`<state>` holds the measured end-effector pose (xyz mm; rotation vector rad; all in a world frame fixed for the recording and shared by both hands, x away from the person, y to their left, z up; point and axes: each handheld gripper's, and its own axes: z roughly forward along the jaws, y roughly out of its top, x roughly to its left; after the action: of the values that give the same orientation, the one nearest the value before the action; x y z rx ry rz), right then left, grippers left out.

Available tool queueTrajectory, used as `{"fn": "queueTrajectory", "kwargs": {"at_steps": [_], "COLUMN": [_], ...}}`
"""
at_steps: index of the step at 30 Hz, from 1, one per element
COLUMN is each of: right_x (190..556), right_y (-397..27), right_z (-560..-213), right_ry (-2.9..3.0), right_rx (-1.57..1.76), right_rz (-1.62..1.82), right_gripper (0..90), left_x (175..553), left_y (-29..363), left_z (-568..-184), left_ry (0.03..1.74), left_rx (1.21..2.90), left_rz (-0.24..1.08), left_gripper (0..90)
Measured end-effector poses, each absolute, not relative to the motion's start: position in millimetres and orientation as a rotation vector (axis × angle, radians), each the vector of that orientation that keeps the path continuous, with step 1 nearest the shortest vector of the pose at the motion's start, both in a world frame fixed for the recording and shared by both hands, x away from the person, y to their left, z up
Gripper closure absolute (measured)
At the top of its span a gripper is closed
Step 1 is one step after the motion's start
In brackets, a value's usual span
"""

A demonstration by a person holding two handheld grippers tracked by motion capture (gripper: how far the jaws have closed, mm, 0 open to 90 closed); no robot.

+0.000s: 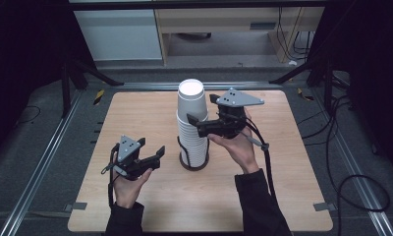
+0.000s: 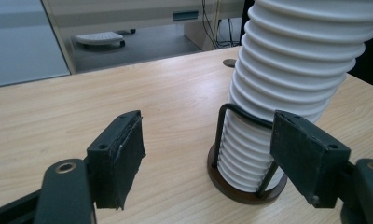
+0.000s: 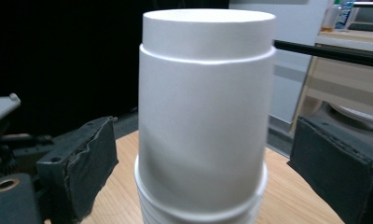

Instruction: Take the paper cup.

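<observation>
Near the middle of the wooden table (image 1: 135, 206) stands a tall stack of white paper cups (image 1: 192, 123), upside down, its lower part inside a dark wire holder (image 1: 193, 163) with a round base. At the stack's upper part, the right gripper (image 1: 199, 111) has its jaws parted on either side of the top cup (image 3: 205, 116), pads clear of it. Left of the holder, low over the table, the left gripper (image 1: 150, 147) is wide open and empty.

The tall stack of white upturned paper cups (image 1: 192, 123) in its dark wire holder (image 1: 193, 160) blocks your path mid-table. On either side the pale wooden table (image 1: 135, 113) gives you open passage.
</observation>
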<state>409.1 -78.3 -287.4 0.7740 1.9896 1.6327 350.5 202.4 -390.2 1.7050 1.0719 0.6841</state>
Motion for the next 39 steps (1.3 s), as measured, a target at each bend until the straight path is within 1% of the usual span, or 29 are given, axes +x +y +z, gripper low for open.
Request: {"fn": "queueTrajectory", "kwargs": {"at_steps": [12,20,28,39], "right_x": [426.7,433.3,436.7,436.1], "right_y": [-60.1,-55.6,-49.2,-50.7], "right_z": [-294.2,-298.2,-301.2,-298.7], "right_ry": [2.019,2.008,2.025,2.042], "right_rx": [0.792,0.816,0.815,0.811], "right_rz": [1.603,1.604,1.587,1.575], "right_gripper": [6.2,7.1,11.6,13.2], "left_x": [346.6,345.3,345.9,346.1], "left_y": [204.5,205.3,203.9,204.0], "left_z": [-404.1,-408.1,-412.4,-412.8], "left_ry": [1.086,1.087,1.084,1.081], "left_rx": [1.714,1.710,1.720,1.724], "left_rz": [0.649,0.633,0.619,0.612], "left_gripper": [24.8,24.9,24.9,24.9]}}
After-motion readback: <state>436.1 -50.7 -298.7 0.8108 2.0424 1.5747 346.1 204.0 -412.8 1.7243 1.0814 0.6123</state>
